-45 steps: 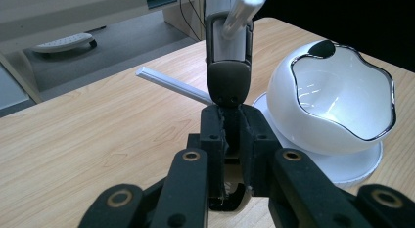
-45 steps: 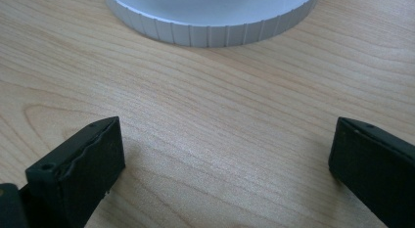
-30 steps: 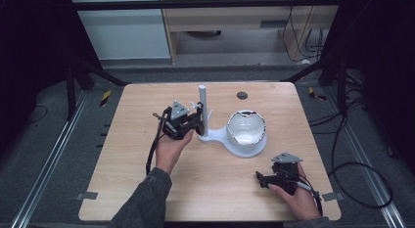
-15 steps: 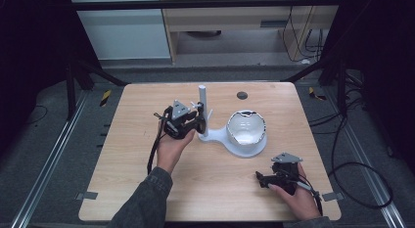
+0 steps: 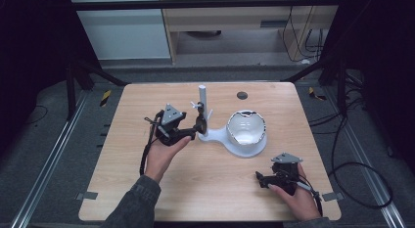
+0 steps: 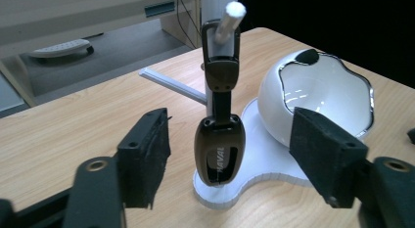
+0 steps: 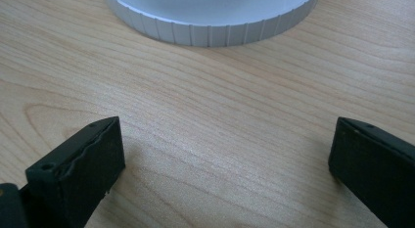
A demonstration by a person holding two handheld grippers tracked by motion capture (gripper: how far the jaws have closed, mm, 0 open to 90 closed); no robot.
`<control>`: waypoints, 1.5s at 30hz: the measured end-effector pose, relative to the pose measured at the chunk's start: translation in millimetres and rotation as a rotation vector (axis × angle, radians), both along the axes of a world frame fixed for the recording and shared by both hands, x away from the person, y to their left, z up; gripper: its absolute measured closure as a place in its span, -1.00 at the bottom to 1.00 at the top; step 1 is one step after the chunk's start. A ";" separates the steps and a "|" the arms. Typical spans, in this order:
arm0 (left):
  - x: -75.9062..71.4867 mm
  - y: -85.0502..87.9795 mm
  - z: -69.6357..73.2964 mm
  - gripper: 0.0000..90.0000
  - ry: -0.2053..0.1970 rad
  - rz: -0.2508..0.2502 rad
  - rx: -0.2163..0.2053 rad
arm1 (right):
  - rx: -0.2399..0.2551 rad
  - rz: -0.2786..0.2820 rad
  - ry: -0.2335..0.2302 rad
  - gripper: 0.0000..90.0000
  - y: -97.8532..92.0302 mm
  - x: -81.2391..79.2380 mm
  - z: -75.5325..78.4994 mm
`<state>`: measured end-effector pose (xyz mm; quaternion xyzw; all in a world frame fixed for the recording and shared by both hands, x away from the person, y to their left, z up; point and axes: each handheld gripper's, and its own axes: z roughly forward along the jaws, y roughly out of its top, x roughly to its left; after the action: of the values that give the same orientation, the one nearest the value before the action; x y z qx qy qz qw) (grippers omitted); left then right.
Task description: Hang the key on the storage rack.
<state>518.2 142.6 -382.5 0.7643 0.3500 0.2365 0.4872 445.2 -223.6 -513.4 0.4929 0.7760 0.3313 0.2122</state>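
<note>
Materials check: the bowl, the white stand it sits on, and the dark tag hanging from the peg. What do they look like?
Bowl: glossy white, likely glazed ceramic or plastic; sharp reflections, chrome-looking rim. White stand: matte white, probably 3D-printed plastic; its edge is faceted. Dark tag: smooth, shiny dark plastic or coated metal, hard to tell; white lettering and small rivets, hung by a dark loop on the peg.
</note>
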 end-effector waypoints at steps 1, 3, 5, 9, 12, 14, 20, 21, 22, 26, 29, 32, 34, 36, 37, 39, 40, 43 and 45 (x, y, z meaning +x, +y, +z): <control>-1.5 1.2 0.0 -0.40 0.005 -0.004 0.001 | 0.000 0.000 0.000 -0.99 0.0 0.0 0.0; -4.4 3.2 -0.6 -0.45 0.012 -0.010 0.010 | 0.000 0.000 0.000 -0.99 0.0 0.0 0.0; -9.2 5.3 -2.2 -0.52 0.023 -0.019 0.017 | 0.000 0.000 0.000 -0.99 0.0 0.0 0.0; -17.1 9.3 -6.8 -0.63 0.033 -0.030 0.063 | -0.001 0.000 -0.002 -0.99 0.1 -0.2 0.1; -22.8 14.4 -10.4 -0.70 0.050 -0.044 0.091 | 0.007 -0.004 0.006 -0.99 0.6 -1.1 0.6; -27.3 19.5 -13.4 -0.72 0.057 -0.046 0.112 | 0.005 -0.003 0.004 -0.99 0.6 -1.1 0.5; -37.0 34.0 -23.6 -0.79 0.074 -0.053 0.162 | 0.005 -0.003 0.004 -0.99 0.6 -1.1 0.5; -38.4 36.5 -25.7 -0.80 0.081 -0.055 0.168 | 0.006 -0.003 0.004 -0.99 0.6 -1.1 0.5; -39.9 39.0 -28.0 -0.81 0.086 -0.055 0.172 | 0.006 -0.003 0.004 -0.99 0.6 -1.1 0.5; -45.4 49.0 -37.1 -0.84 0.105 -0.053 0.185 | 0.005 -0.003 0.004 -0.99 0.6 -1.1 0.5; -48.6 55.9 -44.2 -0.85 0.124 -0.052 0.193 | 0.006 -0.003 0.004 -0.99 0.6 -1.1 0.5; -51.2 63.9 -52.5 -0.85 0.142 -0.047 0.194 | 0.005 -0.003 0.004 -0.99 0.6 -1.1 0.5; -52.4 69.4 -58.1 -0.85 0.155 -0.042 0.198 | 0.005 -0.003 0.004 -0.99 0.6 -1.1 0.5; -53.4 74.6 -63.0 -0.85 0.171 -0.035 0.205 | 0.005 -0.003 0.004 -0.99 0.6 -1.1 0.5; -54.0 77.6 -65.5 -0.85 0.177 -0.031 0.208 | 0.006 -0.004 0.004 -0.99 0.7 -1.2 0.5; -55.0 81.6 -68.9 -0.85 0.187 -0.025 0.213 | 0.006 -0.004 0.004 -0.99 0.6 -1.1 0.5; -55.2 83.1 -70.0 -0.85 0.191 -0.023 0.219 | 0.006 -0.004 0.004 -0.99 0.7 -1.1 0.5; -55.9 87.9 -74.5 -0.84 0.207 -0.010 0.229 | 0.005 -0.003 0.004 -0.99 0.6 -1.1 0.5; -56.1 90.9 -78.2 -0.84 0.226 -0.004 0.244 | 0.006 -0.003 0.004 -0.99 0.7 -1.1 0.5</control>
<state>462.2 233.4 -460.7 0.8403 0.3698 0.1888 0.3486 444.0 -223.0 -512.9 0.4955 0.7747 0.3322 0.2098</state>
